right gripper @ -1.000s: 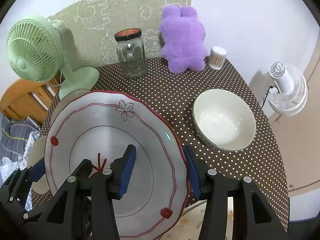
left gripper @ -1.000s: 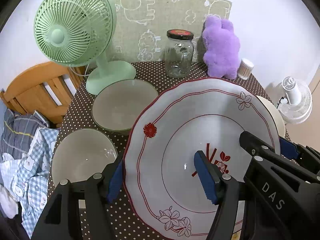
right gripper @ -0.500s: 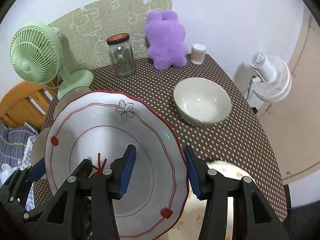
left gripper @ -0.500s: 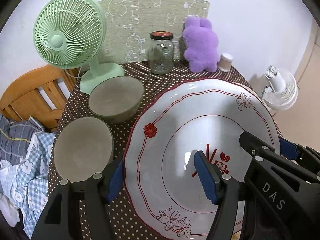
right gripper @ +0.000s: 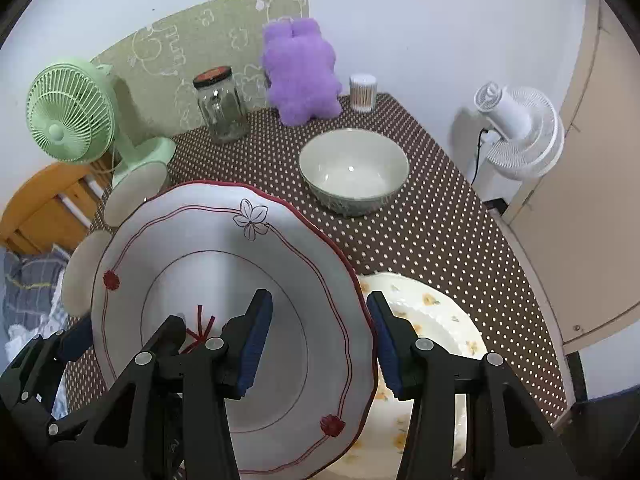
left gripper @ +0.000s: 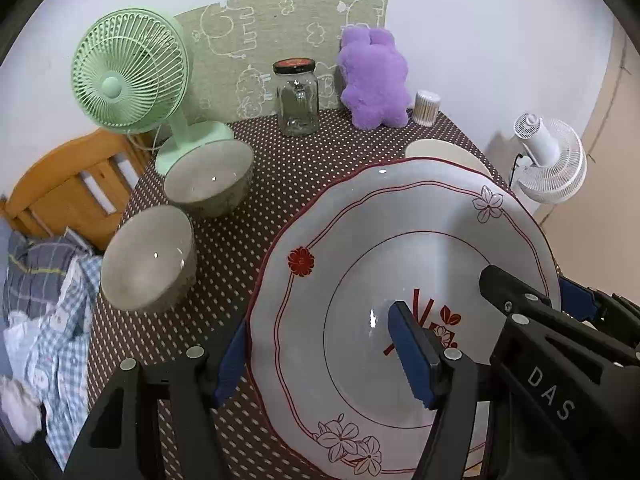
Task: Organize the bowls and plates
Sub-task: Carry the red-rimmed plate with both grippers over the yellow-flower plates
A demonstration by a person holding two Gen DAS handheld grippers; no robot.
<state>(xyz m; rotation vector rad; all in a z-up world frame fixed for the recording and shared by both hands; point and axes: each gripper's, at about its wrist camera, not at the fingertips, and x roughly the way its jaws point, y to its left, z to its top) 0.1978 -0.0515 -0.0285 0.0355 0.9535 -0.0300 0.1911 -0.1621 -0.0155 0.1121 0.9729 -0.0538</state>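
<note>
Both grippers hold a large white plate with a red scalloped rim and flower prints (left gripper: 400, 248) (right gripper: 224, 264) in the air above the dotted table (right gripper: 432, 232). My left gripper (left gripper: 320, 360) is shut on its left rim, one pad under the edge and one inside. On the opposite rim my right gripper (right gripper: 320, 342) is shut the same way. Two pale bowls (left gripper: 208, 184) (left gripper: 148, 260) stand at the left, and a third bowl (right gripper: 354, 168) stands further right. A yellow-flowered plate (right gripper: 436, 320) lies on the table, partly under the held plate.
Along the back stand a green fan (left gripper: 128, 72), a glass jar (left gripper: 298, 98), a purple plush toy (left gripper: 374, 80) and a small swab pot (left gripper: 427, 107). Off the table are a wooden chair (left gripper: 68, 192), checked clothes (left gripper: 52, 320) and a white fan (right gripper: 520, 132).
Both grippers and the held plate have pulled back from the wall. The bowls and back objects look smaller, and the yellow-flowered plate has come into view below the held plate.
</note>
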